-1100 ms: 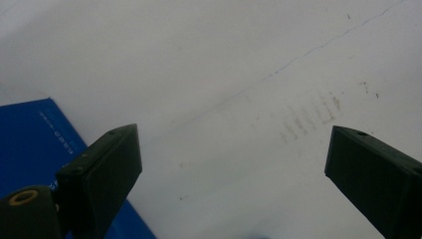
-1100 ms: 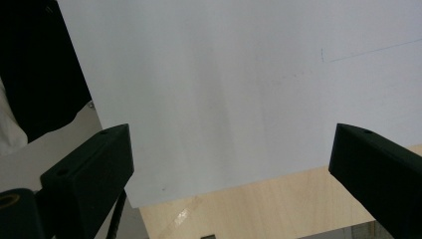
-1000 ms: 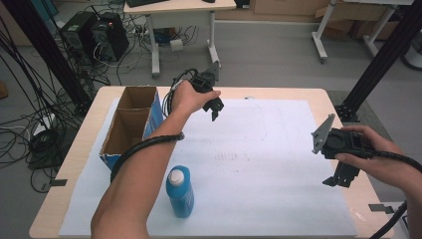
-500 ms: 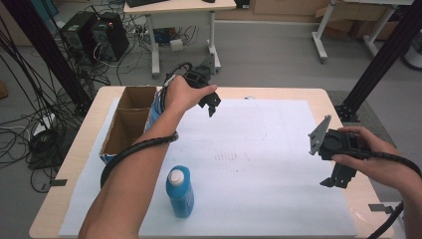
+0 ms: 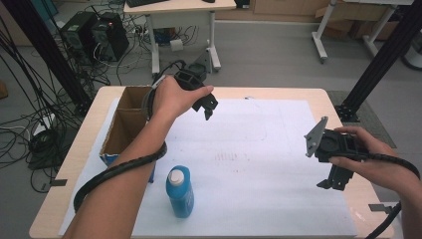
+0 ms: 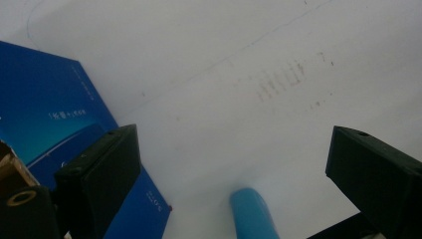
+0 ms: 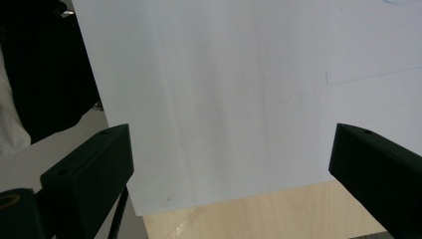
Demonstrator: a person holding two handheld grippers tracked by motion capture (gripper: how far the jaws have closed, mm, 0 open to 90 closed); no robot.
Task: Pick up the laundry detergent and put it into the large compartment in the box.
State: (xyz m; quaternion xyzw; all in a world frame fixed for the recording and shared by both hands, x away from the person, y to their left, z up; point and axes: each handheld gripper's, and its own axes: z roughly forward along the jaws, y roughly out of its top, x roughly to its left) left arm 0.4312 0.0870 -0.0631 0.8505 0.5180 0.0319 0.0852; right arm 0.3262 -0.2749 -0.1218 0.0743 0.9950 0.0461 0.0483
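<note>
box: open cardboard box (image 5: 122, 130) with blue outer sides, far-left on the counter, long axis running near-far; inside looks empty from the high view. Blue side also shows at left in the left gripper view (image 6: 45, 109).
left arm: forearm comes in from bottom left, crosses over near-right edge of box; black cable loops around the forearm.
left gripper: (image 5: 208, 107) held in the air at far-centre-left, just right of the box's far end, jaws pointing down toward the sheet. Jaws wide apart, nothing between them; confirmed in left gripper view (image 6: 234, 169).
bottle: blue bottle (image 5: 179, 192) with white cap, upright, near-centre-left on the sheet, just right of the left forearm, near the box's near corner. Well apart from both grippers. In left gripper view its blue body (image 6: 253, 215) shows low between the jaws but far below them, not touched.
sheet: white paper sheet (image 5: 259, 164) covers most of the counter; faint pencil lines and a reddish smudge near the middle.
counter: light wood counter (image 5: 293, 92), bare edge showing around the sheet.
right gripper: (image 5: 332, 183) held by right hand at the near-right edge of the sheet, jaws pointing down and near; grey three-cornered plate on top. Jaws wide apart, holding nothing; right gripper view (image 7: 231, 164) shows sheet edge and wood below.
background: floor with cables, computer towers far left, another desk beyond.
</note>
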